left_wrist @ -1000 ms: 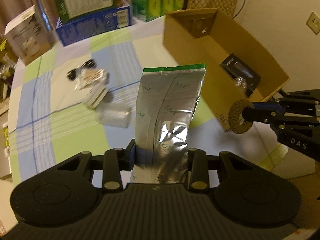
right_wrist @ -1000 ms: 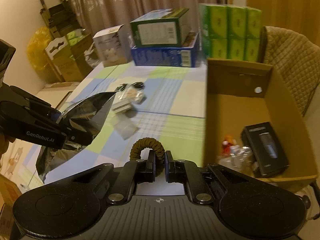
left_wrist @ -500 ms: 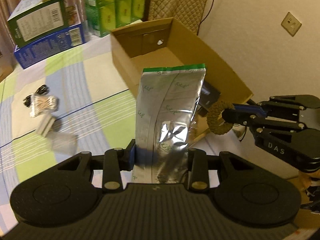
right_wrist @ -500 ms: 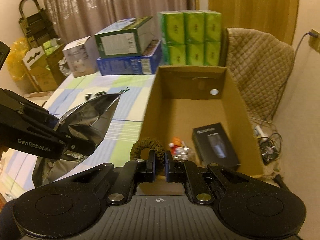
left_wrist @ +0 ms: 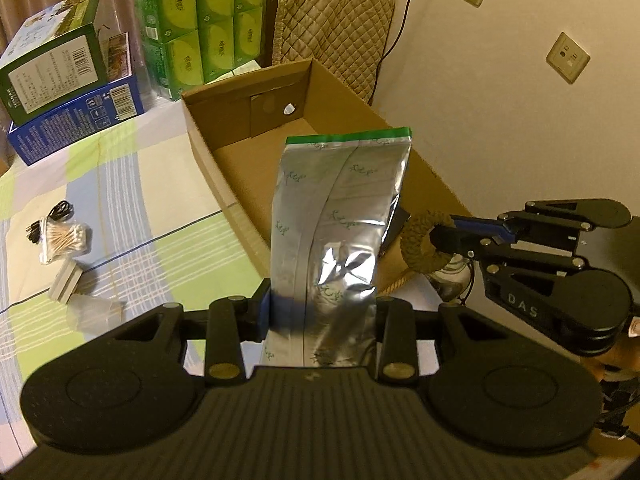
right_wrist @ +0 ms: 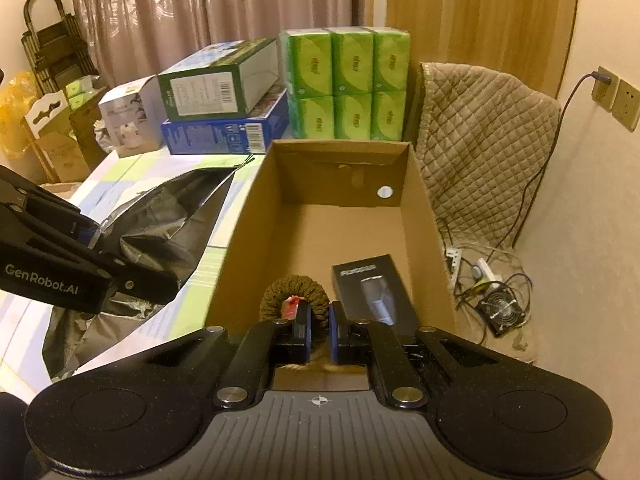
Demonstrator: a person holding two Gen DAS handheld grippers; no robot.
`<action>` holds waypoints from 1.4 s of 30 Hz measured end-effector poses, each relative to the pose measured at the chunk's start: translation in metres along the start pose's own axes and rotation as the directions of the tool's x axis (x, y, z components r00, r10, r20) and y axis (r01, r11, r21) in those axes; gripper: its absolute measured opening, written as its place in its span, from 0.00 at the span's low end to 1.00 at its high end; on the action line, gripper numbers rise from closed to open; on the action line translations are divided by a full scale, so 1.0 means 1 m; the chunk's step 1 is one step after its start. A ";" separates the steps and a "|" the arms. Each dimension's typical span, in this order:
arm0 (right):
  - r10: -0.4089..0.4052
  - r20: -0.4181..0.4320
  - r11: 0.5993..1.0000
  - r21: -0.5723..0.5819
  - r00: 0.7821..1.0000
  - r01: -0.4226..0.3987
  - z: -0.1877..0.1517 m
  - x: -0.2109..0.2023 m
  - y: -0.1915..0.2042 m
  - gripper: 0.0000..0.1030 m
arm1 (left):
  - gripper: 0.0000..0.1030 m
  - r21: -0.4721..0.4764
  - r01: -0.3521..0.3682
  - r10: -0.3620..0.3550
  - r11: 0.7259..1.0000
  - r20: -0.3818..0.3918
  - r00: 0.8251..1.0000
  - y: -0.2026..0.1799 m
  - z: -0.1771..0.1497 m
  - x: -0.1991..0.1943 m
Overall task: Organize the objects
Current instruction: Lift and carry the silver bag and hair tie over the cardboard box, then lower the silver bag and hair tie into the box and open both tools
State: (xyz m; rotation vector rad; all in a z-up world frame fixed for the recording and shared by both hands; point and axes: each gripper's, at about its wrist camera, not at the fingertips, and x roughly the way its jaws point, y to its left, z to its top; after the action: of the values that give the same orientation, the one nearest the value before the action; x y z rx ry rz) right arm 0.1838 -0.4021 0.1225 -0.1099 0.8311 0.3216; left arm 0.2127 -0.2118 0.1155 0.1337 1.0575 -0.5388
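Note:
My left gripper (left_wrist: 320, 312) is shut on a tall silver foil pouch (left_wrist: 340, 216) with a green top strip and holds it upright over the near edge of an open cardboard box (left_wrist: 208, 152). My right gripper (right_wrist: 319, 322) is shut on a brown braided rope ring (right_wrist: 294, 290) above the near end of the box (right_wrist: 240, 248). The ring also shows in the left wrist view (left_wrist: 422, 246), right of the pouch. The pouch appears dark at the left in the right wrist view (right_wrist: 160, 216). A black boxed item (right_wrist: 370, 292) lies on the box floor.
On the checked cloth (left_wrist: 132, 208) lie a cotton swab bag (left_wrist: 64, 240), a black cable (left_wrist: 50, 220), a small pale block (left_wrist: 66, 286) and a clear bag (left_wrist: 92, 312). Green tissue packs (right_wrist: 348, 84) and stacked cartons (right_wrist: 224, 100) stand behind. A quilted chair (right_wrist: 480, 132) and floor cables (right_wrist: 488, 280) are right.
Both grippers have swung right from the table's middle to the cardboard box, still holding the pouch and the ring. The box now lies straight ahead.

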 end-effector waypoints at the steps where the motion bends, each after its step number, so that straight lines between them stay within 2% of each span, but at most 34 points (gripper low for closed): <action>1: -0.005 -0.001 1.000 -0.001 1.000 0.005 0.001 0.002 -0.004 0.05 | 0.31 -0.001 0.001 -0.001 1.000 -0.001 1.000 -0.002 0.003 0.003; 11: -0.037 -0.014 0.999 0.024 0.999 0.038 0.015 0.026 -0.041 0.05 | 0.31 -0.068 0.015 -0.015 0.998 0.006 1.000 -0.012 0.038 0.036; 23: -0.035 -0.028 0.998 0.048 0.999 0.036 0.021 0.039 -0.053 0.05 | 0.32 -0.152 0.032 -0.026 0.988 0.045 0.999 -0.011 0.064 0.056; 28: -0.033 -0.033 0.998 0.057 0.999 0.035 0.019 0.041 -0.055 0.05 | 0.36 -0.186 0.019 -0.006 0.982 0.068 0.998 -0.008 0.064 0.061; 42: -0.005 -0.044 0.998 0.061 0.999 0.007 0.015 0.044 -0.045 0.05 | 0.38 -0.167 -0.018 0.028 0.986 0.060 0.998 0.008 0.037 0.052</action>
State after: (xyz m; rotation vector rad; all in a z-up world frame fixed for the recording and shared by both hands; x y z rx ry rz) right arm 0.2368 -0.4311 0.0988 -0.0626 0.8829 0.2889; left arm 0.2659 -0.2366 0.0885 -0.0183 1.0343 -0.4292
